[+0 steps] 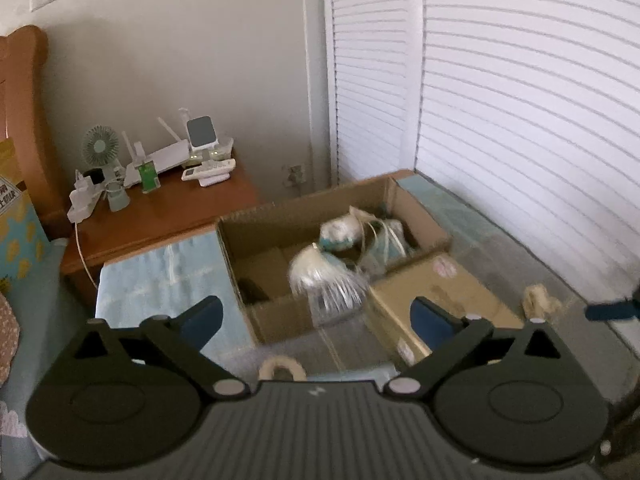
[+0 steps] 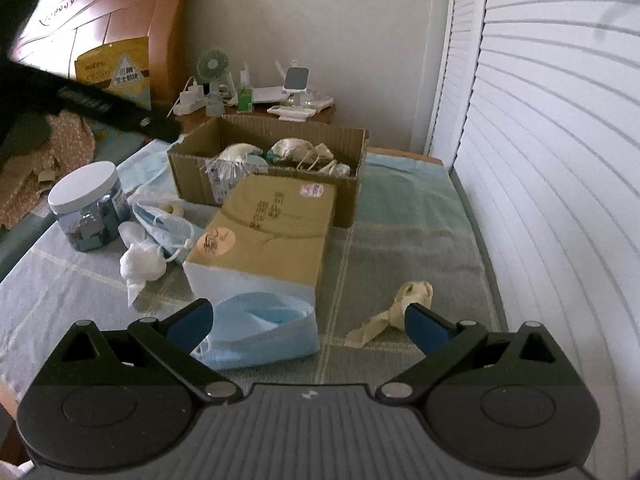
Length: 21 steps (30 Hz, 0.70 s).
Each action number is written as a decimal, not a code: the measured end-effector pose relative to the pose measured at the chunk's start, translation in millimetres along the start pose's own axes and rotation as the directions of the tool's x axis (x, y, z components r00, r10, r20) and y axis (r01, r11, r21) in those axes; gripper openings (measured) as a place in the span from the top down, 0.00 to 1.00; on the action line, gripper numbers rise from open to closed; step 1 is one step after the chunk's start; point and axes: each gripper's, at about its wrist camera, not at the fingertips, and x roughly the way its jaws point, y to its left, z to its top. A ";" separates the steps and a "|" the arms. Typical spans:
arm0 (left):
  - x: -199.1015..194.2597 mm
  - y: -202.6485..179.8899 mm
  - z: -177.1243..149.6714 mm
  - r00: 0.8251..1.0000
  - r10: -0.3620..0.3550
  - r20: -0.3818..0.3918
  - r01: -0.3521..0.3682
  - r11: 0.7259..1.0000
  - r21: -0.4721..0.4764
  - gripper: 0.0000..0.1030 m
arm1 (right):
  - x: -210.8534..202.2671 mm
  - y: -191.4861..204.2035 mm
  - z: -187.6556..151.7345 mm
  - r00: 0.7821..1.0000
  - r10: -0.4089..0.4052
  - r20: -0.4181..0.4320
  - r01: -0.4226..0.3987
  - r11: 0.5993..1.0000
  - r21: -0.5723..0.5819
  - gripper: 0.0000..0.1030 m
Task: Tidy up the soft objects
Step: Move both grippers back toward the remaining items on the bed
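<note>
Both tools are spread wide and empty. Nearest the right tool, a blue mask lies on the bed against the closed carton, a cream rag just right. Probably pinch the mask's raised fold, lift clear, then carry to the box beyond, already holding soft bundles. The left tool hovers before that box.

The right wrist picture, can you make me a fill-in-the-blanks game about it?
1. The jar on the bed has a ____ lid.
2. The blue face mask lies right in front of the closed ____ box.
3. The right gripper has its two fingers ____, holding nothing.
4. The open cardboard box sits ____ the closed box.

Missing words: white; cardboard; open; behind
</note>
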 end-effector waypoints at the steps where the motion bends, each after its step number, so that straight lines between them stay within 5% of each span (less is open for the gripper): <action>1: -3.8 -3.4 -6.2 1.000 0.001 0.001 -0.001 1.000 0.007 0.03 | 0.0 0.2 -1.8 1.000 0.000 -0.005 0.000 1.000 0.001 0.00; 21: -33.5 -17.7 -94.7 0.996 0.074 -0.044 -0.076 0.995 -0.057 0.03 | 14.9 31.8 8.7 0.993 0.119 -0.004 -0.119 0.988 -0.102 0.00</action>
